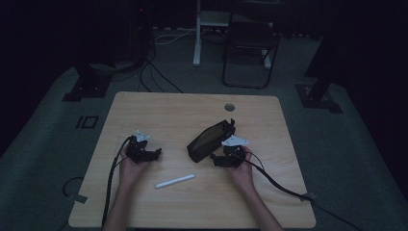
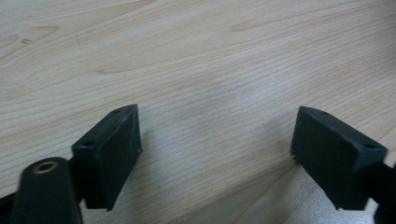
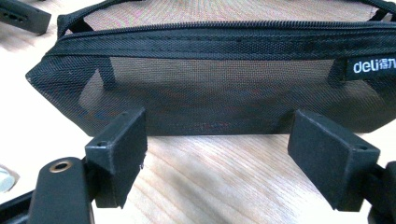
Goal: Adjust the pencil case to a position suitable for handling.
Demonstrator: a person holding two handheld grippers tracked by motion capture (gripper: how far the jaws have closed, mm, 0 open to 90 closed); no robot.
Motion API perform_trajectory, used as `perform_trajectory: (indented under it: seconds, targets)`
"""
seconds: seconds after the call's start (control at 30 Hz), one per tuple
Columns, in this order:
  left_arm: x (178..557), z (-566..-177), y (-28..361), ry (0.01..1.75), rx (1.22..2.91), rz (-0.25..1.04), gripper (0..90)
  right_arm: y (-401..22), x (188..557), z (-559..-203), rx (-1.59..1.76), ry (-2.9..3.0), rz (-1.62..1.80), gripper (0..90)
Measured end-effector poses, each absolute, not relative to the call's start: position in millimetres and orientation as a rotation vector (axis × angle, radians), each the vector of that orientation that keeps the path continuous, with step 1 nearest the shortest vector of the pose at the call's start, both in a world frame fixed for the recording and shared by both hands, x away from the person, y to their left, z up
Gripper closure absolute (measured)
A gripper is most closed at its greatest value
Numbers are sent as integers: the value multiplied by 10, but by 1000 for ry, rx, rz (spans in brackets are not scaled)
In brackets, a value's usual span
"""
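Right gripper [image 3: 217,158]: jaws wide, empty, squared to mesh pouch [image 3: 219,84] for grasping. Left gripper [image 2: 217,156]: spread, empty, over bare table [image 2: 196,56]. Pen [image 1: 174,181]: between hands.

The black mesh pouch [image 3: 224,88] bears a white "deli" label (followed by cut-off characters).

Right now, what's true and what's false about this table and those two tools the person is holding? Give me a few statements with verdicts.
1. The black mesh pouch lies just ahead of the right hand-held gripper. True.
2. The right hand-held gripper clamps the pouch. False: its jaws stand open, short of it.
3. The left hand-held gripper holds the white pen. False: bare wood lies between its open jaws.
4. The pen lies on the table between the hands. True.
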State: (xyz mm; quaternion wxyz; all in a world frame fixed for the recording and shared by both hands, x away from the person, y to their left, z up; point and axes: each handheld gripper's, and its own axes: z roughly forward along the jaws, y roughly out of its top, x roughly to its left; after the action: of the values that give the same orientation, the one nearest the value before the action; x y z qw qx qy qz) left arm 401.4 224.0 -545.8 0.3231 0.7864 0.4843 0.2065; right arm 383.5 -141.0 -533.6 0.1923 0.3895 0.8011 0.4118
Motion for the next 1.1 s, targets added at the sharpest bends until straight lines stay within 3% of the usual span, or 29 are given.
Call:
perform_trajectory:
  seconds: [0.23,0.97,1.1]
  targets:
    - [3951,-5405,2194,1223,2087,513,426,-1517,3831,-5335,1098,2251,1131,197]
    - [3414,-5101,1882,960,2104,496,389,-2098,3704,-5390,1113,2271,1035,197]
    - [3338,-5072,1815,934,2102,501,388,-2138,3775,-5271,1109,2227,1072,251]
